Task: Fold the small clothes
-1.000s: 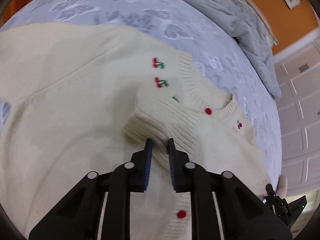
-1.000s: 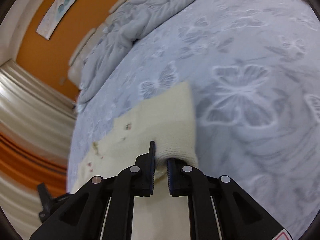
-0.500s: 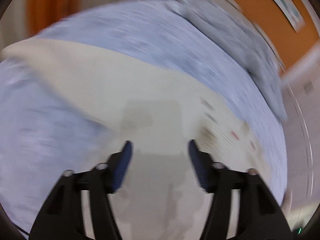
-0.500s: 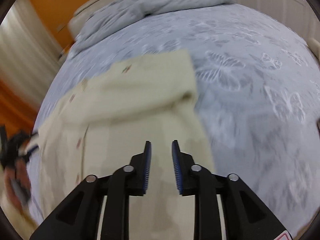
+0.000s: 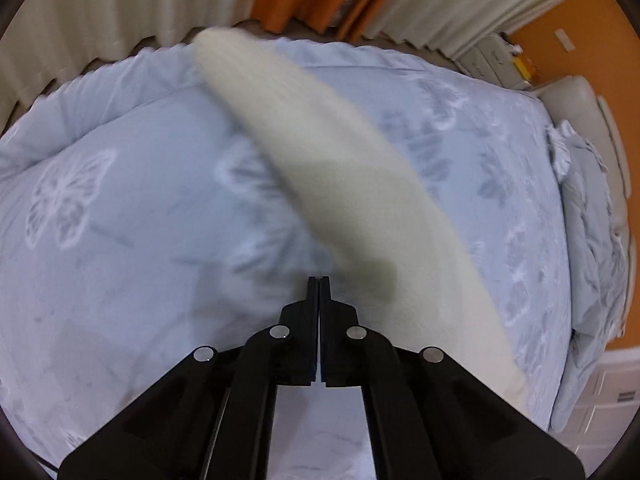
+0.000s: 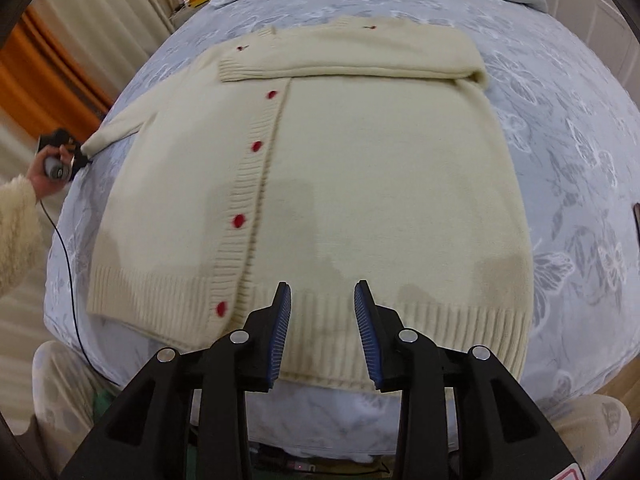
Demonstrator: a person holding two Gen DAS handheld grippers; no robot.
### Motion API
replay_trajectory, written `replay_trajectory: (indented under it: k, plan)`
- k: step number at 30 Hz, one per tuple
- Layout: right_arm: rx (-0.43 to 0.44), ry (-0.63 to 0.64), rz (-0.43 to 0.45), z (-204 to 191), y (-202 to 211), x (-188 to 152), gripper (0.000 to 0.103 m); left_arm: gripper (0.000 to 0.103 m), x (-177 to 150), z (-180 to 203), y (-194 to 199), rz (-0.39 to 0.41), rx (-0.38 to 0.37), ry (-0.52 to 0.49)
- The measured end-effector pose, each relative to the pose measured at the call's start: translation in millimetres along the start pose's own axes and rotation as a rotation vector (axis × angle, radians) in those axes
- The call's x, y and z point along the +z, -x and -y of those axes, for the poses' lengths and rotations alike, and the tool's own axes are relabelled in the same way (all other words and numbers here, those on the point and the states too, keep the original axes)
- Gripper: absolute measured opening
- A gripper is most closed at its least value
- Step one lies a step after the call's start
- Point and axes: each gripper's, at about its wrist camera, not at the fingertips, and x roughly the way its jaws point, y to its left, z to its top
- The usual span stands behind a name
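The left gripper (image 5: 319, 280) fills the lower centre of its view, jaws pressed together and empty. The right gripper (image 6: 323, 294), lower centre, has just been opening, nothing between its jaws. A hand (image 6: 47, 178) with a fuzzy sleeve (image 6: 16, 232) shows at mid-left.

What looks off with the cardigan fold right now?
One sleeve is folded across the chest of the cardigan; the other sleeve sticks out sideways over the bed, unfolded, its cuff at the left gripper. Nothing looks damaged.
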Motion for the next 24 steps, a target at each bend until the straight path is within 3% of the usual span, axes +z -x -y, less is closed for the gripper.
replay_trajectory:
  k: [3, 5, 7, 8, 12, 14, 16, 18, 19, 22, 24]
  plan:
    - [0.008, 0.005, 0.016, -7, 5, 8, 0.033, 0.000, 3, 15, 16, 0.017, -0.050, -0.023]
    - [0.010, 0.011, 0.038, -11, 9, 13, 0.035, 0.009, 11, 15, 23, 0.019, -0.082, 0.029]
    - [0.014, 0.014, 0.050, -12, 14, 17, 0.038, 0.085, 10, 10, 22, 0.005, -0.038, 0.093]
    - [0.014, 0.018, 0.054, -14, 15, 17, 0.038, 0.089, 9, 6, 21, 0.009, 0.006, 0.120]
    - [-0.003, 0.027, 0.034, -14, 15, 10, 0.038, 0.086, 7, -4, 7, 0.006, 0.034, 0.116]
    - [-0.014, 0.023, 0.017, -13, 14, 6, 0.038, 0.066, 9, -4, -4, -0.012, -0.005, 0.116]
    - [-0.025, 0.014, 0.012, -11, 16, 4, 0.038, 0.015, 13, -1, -12, -0.042, -0.047, 0.093]
    - [-0.034, 0.004, 0.014, -8, 17, 4, 0.038, 0.009, 14, 10, -8, -0.036, -0.043, 0.063]
    - [-0.038, -0.002, 0.016, -7, 18, 4, 0.038, 0.008, 12, 23, 6, 0.015, -0.053, 0.032]
    - [-0.036, -0.016, 0.022, -3, 16, 8, 0.038, 0.008, -12, 84, 62, 0.137, -0.168, -0.184]
    - [-0.035, -0.020, 0.022, -2, 11, 12, 0.038, 0.008, -57, 138, 114, 0.189, -0.296, -0.382]
